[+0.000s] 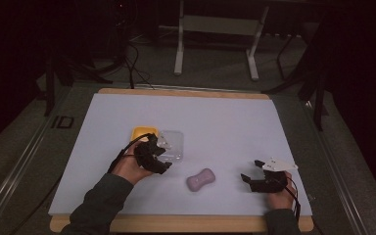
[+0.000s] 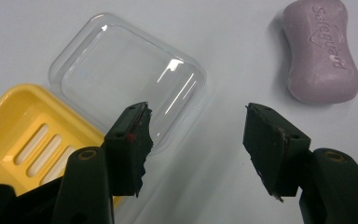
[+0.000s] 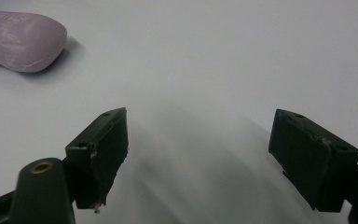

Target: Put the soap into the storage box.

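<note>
Soap bar (image 1: 200, 179) lies near the counter's (image 1: 225, 122) front edge, between both tools. Left tool (image 1: 159, 155), jaws wide and empty, apparently hovers over the clear lid (image 2: 126, 74) beside the yellow dish (image 2: 23, 135). Right tool (image 1: 252, 171) gapes empty.

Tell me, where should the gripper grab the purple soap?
Probably at its narrow waist. The soap lies flat and apart from the clear lid, pinched in at the middle between two fat ends. The open right gripper sits nearest; come from above, one jaw on each long side.
</note>
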